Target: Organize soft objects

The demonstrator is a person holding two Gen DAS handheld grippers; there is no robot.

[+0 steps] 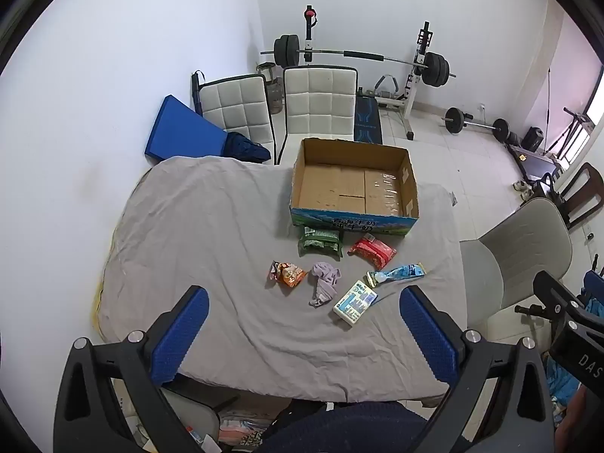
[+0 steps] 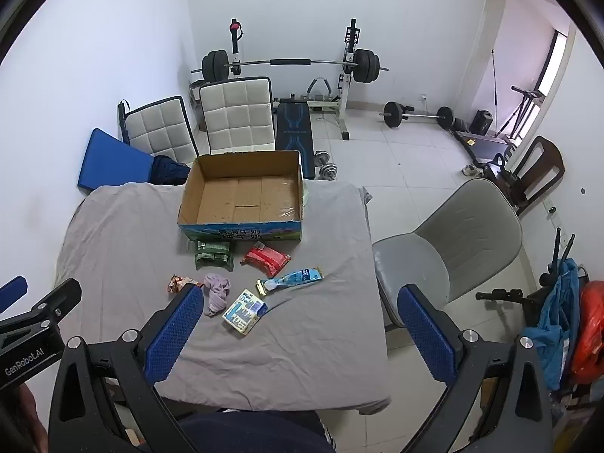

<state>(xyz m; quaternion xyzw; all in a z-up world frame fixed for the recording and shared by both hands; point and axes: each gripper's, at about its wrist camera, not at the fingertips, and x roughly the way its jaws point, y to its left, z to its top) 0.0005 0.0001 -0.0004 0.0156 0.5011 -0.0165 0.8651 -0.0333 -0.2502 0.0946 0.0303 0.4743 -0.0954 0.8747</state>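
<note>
An open, empty cardboard box (image 1: 355,185) (image 2: 241,196) stands at the far side of a table covered with grey cloth (image 1: 211,249) (image 2: 309,324). In front of it lie a green packet (image 1: 320,239) (image 2: 213,253), a red packet (image 1: 372,251) (image 2: 266,259), an orange snack bag (image 1: 287,273) (image 2: 178,283), a crumpled purple cloth (image 1: 324,283) (image 2: 217,292), a blue tube-shaped pouch (image 1: 396,273) (image 2: 290,280) and a white-and-blue tissue pack (image 1: 355,302) (image 2: 244,311). My left gripper (image 1: 304,334) is open and empty above the table's near edge. My right gripper (image 2: 300,334) is open and empty, right of the items.
Two white padded chairs (image 1: 279,107) stand behind the table, a grey chair (image 2: 453,241) at its right side. A blue mat (image 1: 181,128) leans on the left wall. A barbell rack (image 2: 294,64), bench and loose weights fill the far floor.
</note>
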